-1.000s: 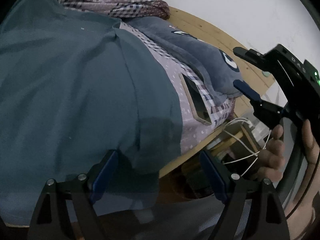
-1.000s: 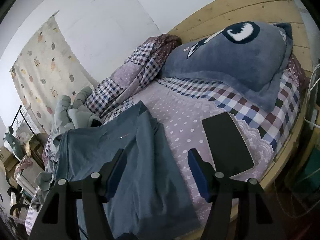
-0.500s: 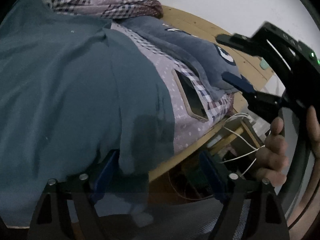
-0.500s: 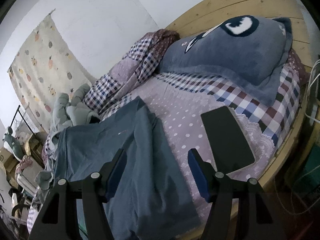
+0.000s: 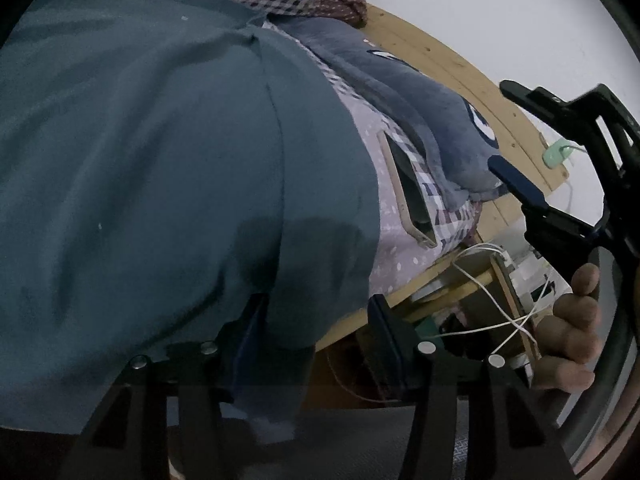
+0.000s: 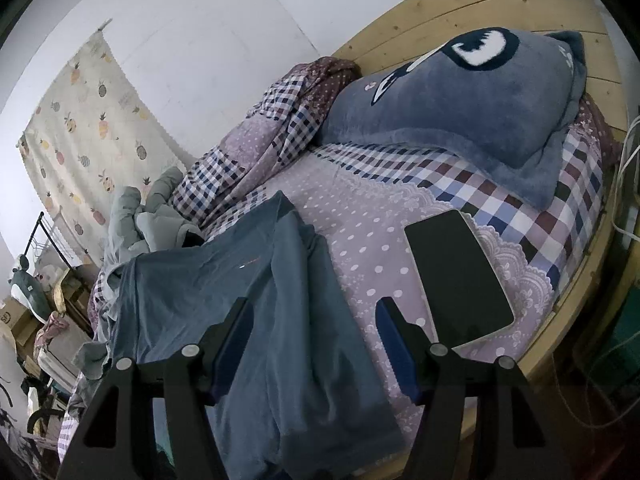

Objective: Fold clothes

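White wall (image 6: 200, 40) (pineapple curtain (image 6: 84, 128) hung) behind wooden bed frame (image 6: 500, 4).

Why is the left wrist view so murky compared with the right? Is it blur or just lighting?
Left wrist view: mostly lighting; the teal shirt fills the frame, dim and slightly soft, with shadow around the left gripper. Right wrist view: brighter and sharper, the phone crisp; fisheye bends both.

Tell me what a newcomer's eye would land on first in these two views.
The teal shirt spread across the near half of the bed, its corner hanging over the wooden edge between the fingers of the closing left claw. Next, the big grey pillow with a cartoon eye against the headboard, and the dark phone lying on the dotted sheet just right of the shirt.
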Demonstrator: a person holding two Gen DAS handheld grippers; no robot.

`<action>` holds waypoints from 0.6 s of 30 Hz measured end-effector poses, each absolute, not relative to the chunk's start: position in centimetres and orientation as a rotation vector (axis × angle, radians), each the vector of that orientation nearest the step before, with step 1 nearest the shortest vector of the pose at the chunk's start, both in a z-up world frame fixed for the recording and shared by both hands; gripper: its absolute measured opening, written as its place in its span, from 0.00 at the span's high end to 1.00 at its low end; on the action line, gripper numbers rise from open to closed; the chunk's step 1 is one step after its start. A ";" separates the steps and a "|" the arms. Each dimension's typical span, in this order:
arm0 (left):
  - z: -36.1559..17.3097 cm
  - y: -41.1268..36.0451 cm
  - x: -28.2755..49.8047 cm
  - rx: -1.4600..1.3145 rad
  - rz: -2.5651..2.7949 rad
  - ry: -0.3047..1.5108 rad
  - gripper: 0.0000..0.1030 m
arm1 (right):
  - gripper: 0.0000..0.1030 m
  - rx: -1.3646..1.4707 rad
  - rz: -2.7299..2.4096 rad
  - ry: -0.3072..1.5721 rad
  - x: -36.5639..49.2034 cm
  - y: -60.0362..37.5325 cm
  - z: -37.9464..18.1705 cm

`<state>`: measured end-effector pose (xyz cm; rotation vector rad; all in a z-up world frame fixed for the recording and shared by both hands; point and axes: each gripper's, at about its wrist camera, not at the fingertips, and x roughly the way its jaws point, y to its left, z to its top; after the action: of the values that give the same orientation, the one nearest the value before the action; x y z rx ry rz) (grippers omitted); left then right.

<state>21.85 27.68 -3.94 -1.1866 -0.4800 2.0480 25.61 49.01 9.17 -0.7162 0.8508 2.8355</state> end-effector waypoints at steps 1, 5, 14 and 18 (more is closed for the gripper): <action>-4.0 27.7 21.8 -1.186 2.050 -0.484 0.46 | 0.35 -0.715 2.837 0.849 25.6 49.0 9.2; -4.1 28.0 21.6 -1.209 2.078 -0.488 0.76 | 0.35 -0.712 2.844 0.842 25.7 48.9 9.3; -2.2 26.7 21.5 -1.184 2.067 -0.545 0.94 | 0.35 -0.709 2.854 0.827 25.7 48.7 9.4; 0.1 25.4 21.5 -1.129 2.093 -0.554 0.95 | 0.35 -0.717 2.857 0.827 25.6 48.7 9.4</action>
<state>21.52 25.41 0.07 -1.1294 -0.5544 2.0929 25.62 48.72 9.35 -0.7173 0.8274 2.8570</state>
